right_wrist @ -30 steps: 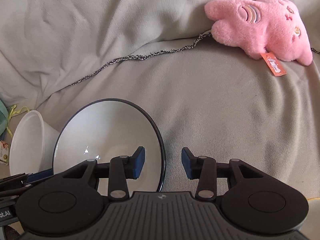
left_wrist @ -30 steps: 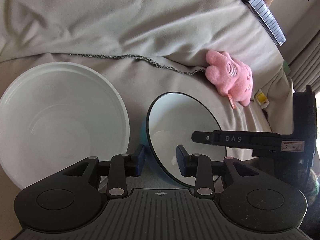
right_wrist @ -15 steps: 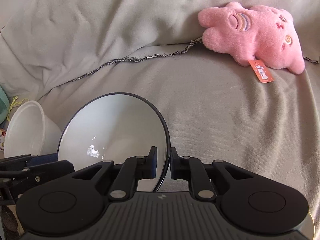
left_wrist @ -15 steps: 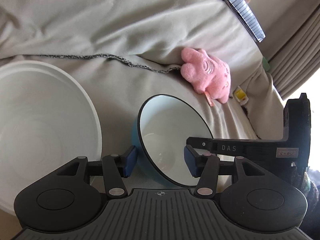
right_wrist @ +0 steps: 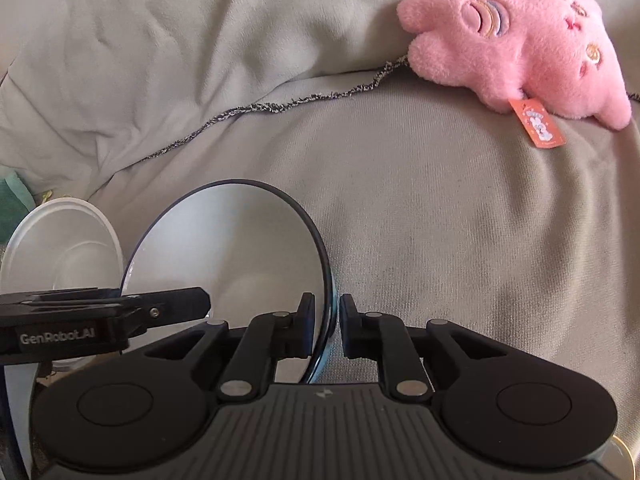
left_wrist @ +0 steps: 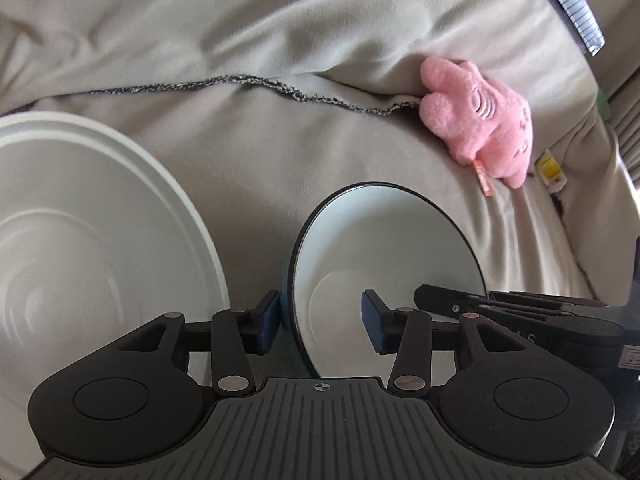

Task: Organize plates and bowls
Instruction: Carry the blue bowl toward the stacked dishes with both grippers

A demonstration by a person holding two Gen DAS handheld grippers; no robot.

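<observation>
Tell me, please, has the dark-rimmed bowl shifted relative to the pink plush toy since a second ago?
Yes. In the left wrist view the dark-rimmed bowl now lies nearer, and more directly below, the pink plush toy; the right gripper is shut on its rim.

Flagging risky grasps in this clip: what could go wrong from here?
1. The right hand-held gripper pinches only the thin rim of the blue bowl; it might slip or swing.
2. The left hand-held gripper, jaws closing astride the opposite rim, could knock the white bowl close beside it.
</observation>
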